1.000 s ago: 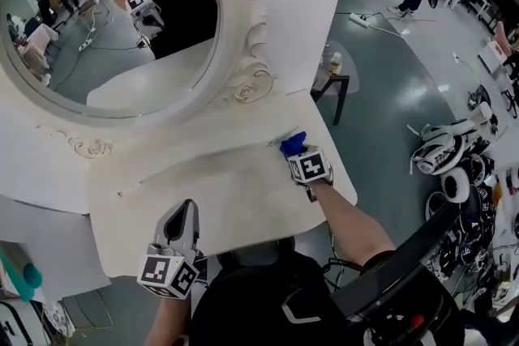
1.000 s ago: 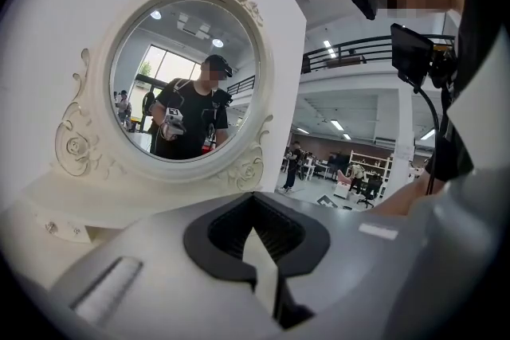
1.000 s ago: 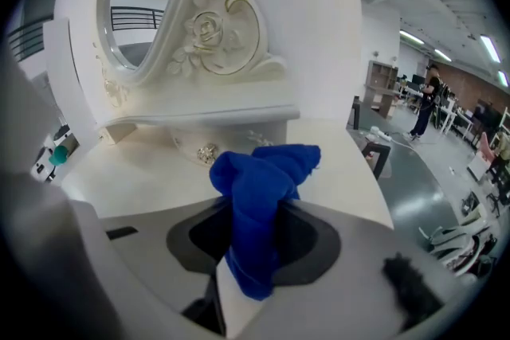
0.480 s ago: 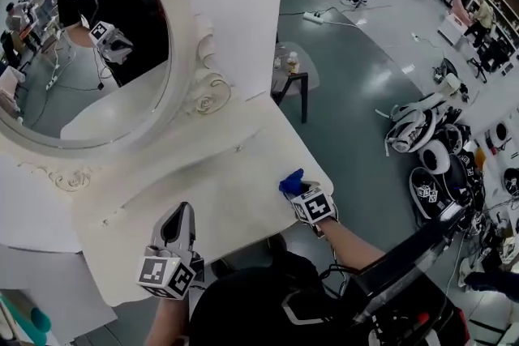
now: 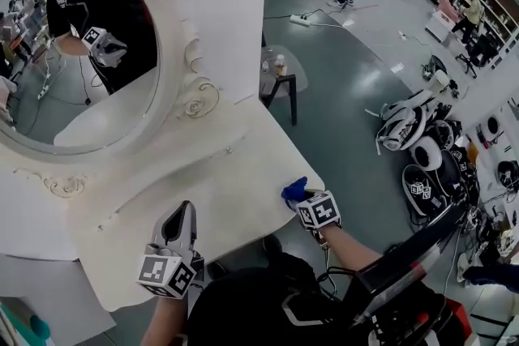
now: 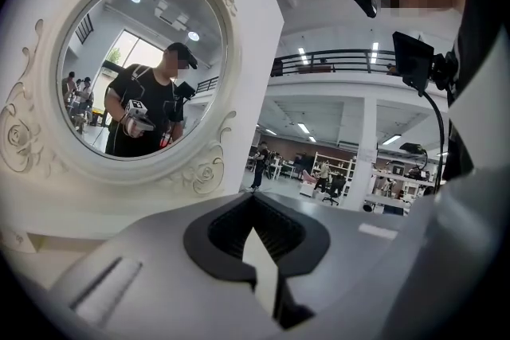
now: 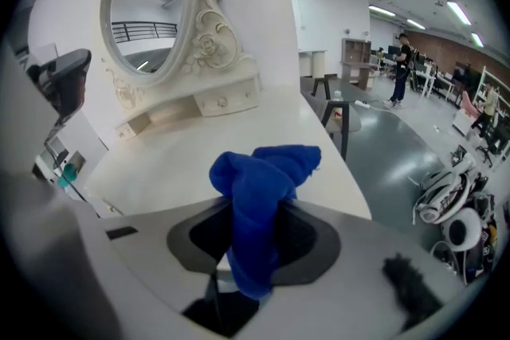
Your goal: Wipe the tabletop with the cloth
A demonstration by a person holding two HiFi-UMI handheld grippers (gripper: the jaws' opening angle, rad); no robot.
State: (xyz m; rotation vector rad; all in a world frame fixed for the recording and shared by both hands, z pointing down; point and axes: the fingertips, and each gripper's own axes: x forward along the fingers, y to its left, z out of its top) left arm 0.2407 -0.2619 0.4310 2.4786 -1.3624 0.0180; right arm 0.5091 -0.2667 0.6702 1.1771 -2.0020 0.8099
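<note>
White tabletop (image 5: 227, 198) edge, blue cloth (image 7: 263, 171) between right gripper (image 7: 253, 247) jaws

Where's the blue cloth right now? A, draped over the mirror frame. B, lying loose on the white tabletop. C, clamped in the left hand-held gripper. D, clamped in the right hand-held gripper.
D: the right gripper view shows the crumpled blue cloth pinched between the right hand-held gripper's jaws.
</note>
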